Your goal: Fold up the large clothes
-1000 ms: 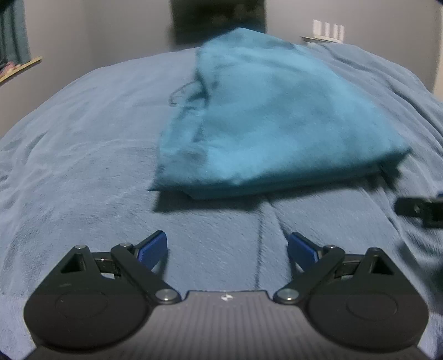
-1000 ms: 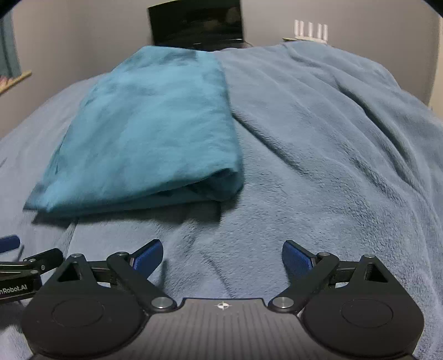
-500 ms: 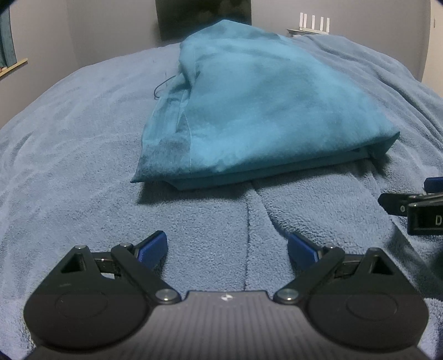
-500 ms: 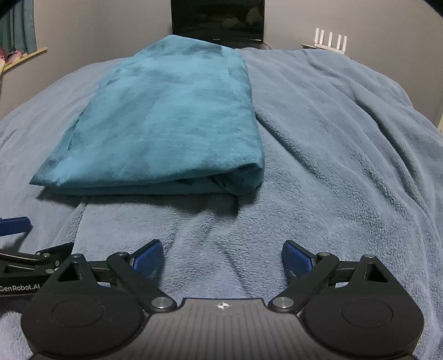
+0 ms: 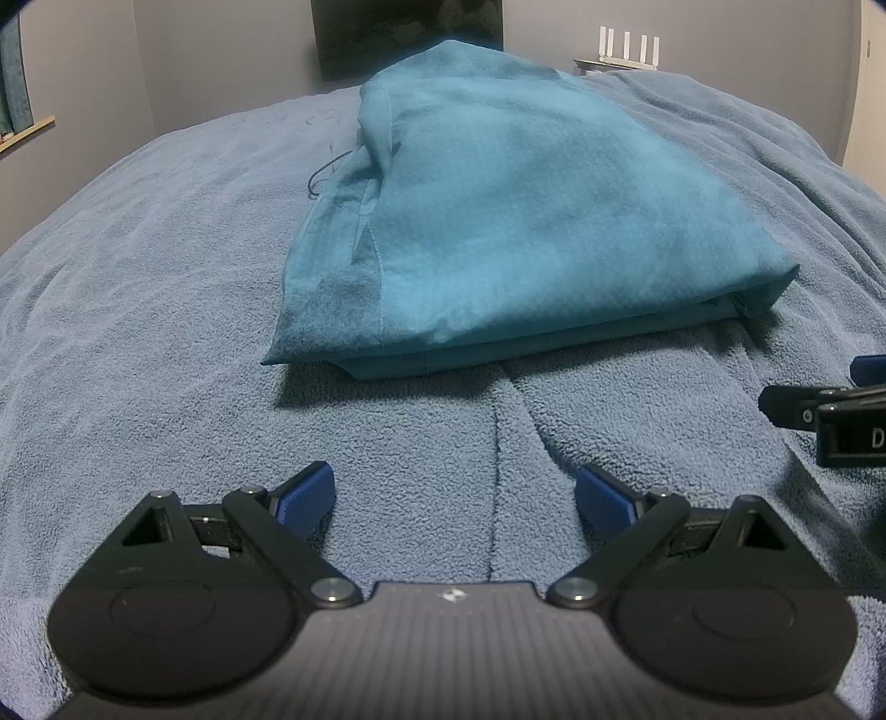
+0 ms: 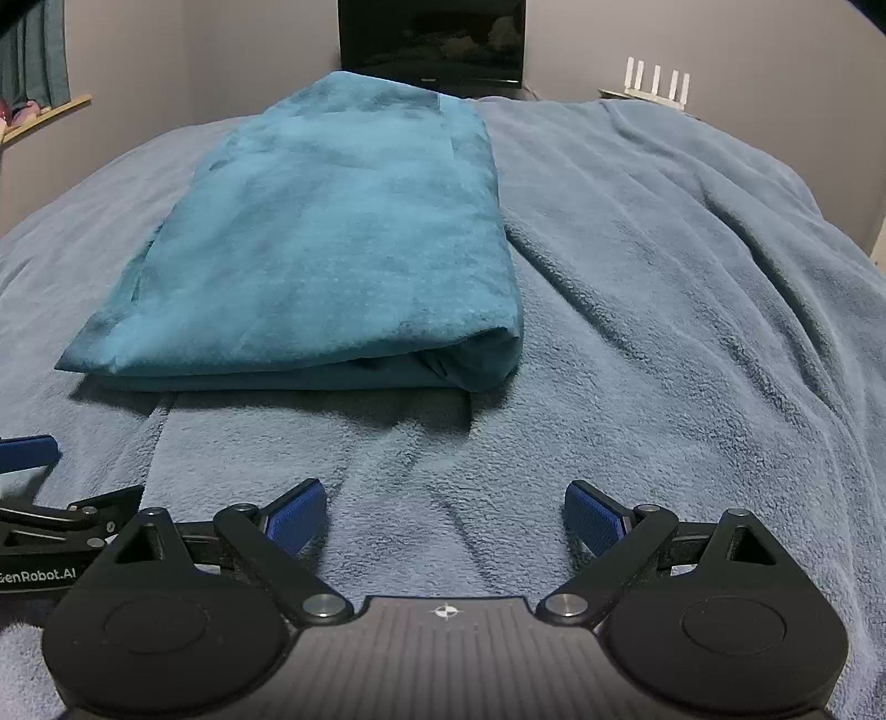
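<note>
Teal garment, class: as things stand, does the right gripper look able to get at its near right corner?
Probably yes. The right gripper is open and empty, and only bare blanket lies between it and the teal garment. The left gripper sits off to the side, out of that path.

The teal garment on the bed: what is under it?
The teal garment lies folded on the grey-blue blanket. At its near edge, folded layers of the same cloth show. Whatever else is between the layers or under them is covered.

Dim room: grey walls (image 6: 692,33), a dark screen (image 6: 432,41), a white router (image 6: 656,77) with 4 antennas, a curtained window ledge (image 6: 47,116).
</note>
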Demonstrator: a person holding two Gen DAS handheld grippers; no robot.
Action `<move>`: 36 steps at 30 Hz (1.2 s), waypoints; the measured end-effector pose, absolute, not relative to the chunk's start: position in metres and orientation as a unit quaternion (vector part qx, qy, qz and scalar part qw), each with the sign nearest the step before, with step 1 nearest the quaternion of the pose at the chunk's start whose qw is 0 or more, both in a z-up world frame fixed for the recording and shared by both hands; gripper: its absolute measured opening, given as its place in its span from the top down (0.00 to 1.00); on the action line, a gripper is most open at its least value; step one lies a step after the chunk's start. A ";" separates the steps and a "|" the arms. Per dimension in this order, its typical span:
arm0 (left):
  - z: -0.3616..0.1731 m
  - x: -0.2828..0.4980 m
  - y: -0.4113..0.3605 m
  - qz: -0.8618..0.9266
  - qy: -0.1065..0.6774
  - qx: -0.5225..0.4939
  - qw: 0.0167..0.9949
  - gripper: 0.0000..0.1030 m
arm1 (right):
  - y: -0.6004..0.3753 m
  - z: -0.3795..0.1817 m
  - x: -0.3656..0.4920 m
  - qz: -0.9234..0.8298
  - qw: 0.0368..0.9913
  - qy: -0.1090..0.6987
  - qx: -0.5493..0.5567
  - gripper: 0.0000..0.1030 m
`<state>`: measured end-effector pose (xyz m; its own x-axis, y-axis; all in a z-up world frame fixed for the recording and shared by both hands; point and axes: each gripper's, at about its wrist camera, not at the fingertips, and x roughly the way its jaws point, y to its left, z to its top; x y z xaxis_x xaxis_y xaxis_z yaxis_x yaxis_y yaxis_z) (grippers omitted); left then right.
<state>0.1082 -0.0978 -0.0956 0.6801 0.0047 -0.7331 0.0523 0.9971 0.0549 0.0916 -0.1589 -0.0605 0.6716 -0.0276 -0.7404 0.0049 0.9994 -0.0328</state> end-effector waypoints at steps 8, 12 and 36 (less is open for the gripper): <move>-0.095 0.108 -0.098 -0.013 0.400 0.035 0.916 0.08 | -0.159 -0.060 0.093 -0.009 0.913 0.408 -0.017 0.08; -0.095 0.108 -0.098 -0.013 0.400 0.036 0.916 0.08 | -0.159 -0.059 0.093 -0.009 0.913 0.409 -0.017 0.08; -0.094 0.107 -0.097 -0.014 0.400 0.036 0.916 0.08 | -0.161 -0.060 0.091 -0.009 0.910 0.413 -0.020 0.08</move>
